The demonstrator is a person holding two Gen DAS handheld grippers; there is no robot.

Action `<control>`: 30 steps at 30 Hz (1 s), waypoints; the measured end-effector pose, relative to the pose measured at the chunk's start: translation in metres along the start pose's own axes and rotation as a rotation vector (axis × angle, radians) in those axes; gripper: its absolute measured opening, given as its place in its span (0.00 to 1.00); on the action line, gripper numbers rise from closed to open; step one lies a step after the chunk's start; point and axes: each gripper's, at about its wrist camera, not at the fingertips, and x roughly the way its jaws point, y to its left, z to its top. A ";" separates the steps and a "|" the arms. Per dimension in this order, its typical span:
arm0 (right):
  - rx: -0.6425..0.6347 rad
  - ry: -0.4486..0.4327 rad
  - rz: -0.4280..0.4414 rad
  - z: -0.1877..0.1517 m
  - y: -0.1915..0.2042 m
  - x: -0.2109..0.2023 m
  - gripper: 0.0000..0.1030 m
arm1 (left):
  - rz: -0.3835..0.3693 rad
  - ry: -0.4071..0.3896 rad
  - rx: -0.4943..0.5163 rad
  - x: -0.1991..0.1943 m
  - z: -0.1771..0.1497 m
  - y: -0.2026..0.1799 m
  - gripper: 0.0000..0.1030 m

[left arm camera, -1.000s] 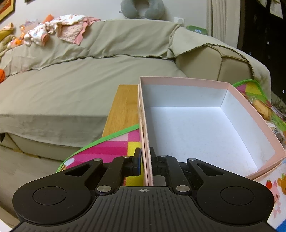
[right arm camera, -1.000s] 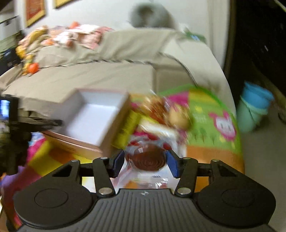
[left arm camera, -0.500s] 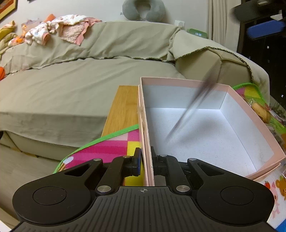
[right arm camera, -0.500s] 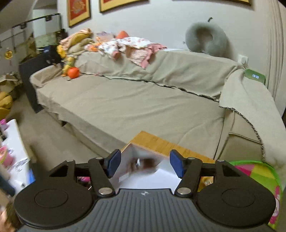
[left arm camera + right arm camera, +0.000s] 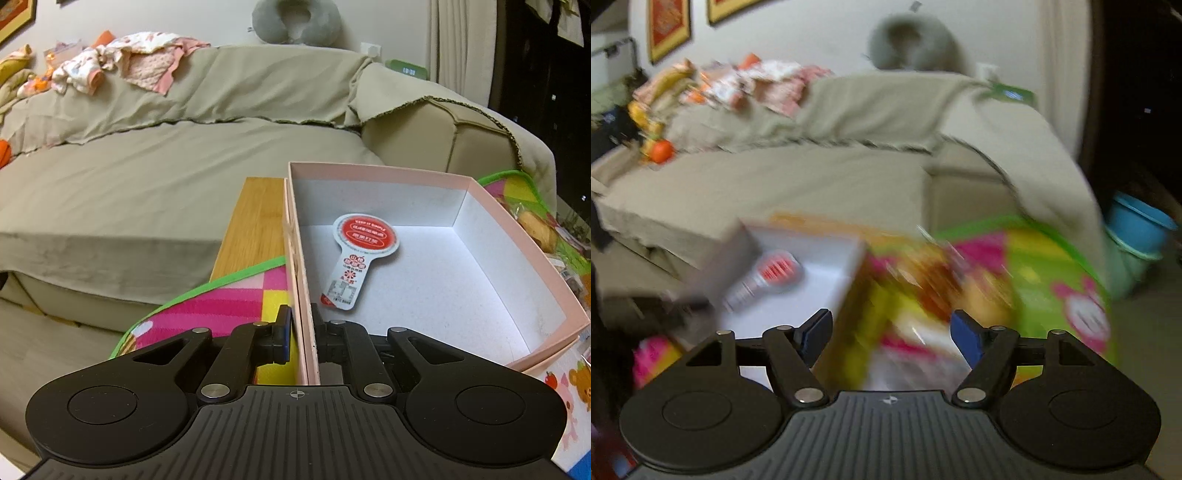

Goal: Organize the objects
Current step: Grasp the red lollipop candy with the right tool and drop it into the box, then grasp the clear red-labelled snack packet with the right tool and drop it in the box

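- Right tool (image 5: 892, 334) first: its jaws have just been opening and now stand wide apart with nothing between the blue pads — a second ago they carried a round snack packet.
- That packet (image 5: 356, 254), a flat paddle-shaped sachet with a red disc at the top, now lies on the white floor of the pink box (image 5: 376, 173), which was bare a second ago. The drop is done, I'd say.
- The right wrist view is heavily smeared: the right tool has swung off the box and now looks over the colourful mat (image 5: 1045, 258), where more wrapped snacks (image 5: 945, 280) lie blurred just beside the box.
- Left tool (image 5: 301, 332): clamped shut on the box's near left wall, one pad outside and one inside, unmoved over the last second, pinning the box on the wooden tabletop (image 5: 251, 225).
- For the task: one item is stowed, several remain on the mat, and there is plenty of room in the box. Likely next is another pick from that pile.
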 end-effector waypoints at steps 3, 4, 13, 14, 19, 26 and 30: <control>0.033 0.036 -0.073 -0.044 -0.012 -0.015 0.69 | 0.007 0.005 0.003 -0.001 -0.001 -0.001 0.10; 0.059 0.048 -0.082 -0.057 -0.014 -0.021 0.70 | 0.010 0.008 0.006 -0.001 0.000 -0.002 0.10; 0.160 0.013 -0.128 -0.112 -0.019 -0.073 0.73 | 0.032 0.022 0.011 -0.001 0.001 -0.005 0.10; 0.174 -0.004 -0.129 -0.115 -0.019 -0.082 0.74 | 0.041 0.023 0.012 0.001 0.002 -0.006 0.10; 0.196 -0.073 -0.150 -0.117 -0.016 -0.110 0.82 | 0.044 0.030 0.000 0.007 0.002 -0.007 0.10; 0.119 -0.113 -0.188 -0.116 -0.010 -0.098 0.85 | 0.035 0.018 -0.027 0.008 -0.002 -0.005 0.10; 0.136 -0.104 -0.163 -0.122 -0.017 -0.067 0.86 | 0.037 0.030 -0.024 0.011 -0.001 -0.006 0.10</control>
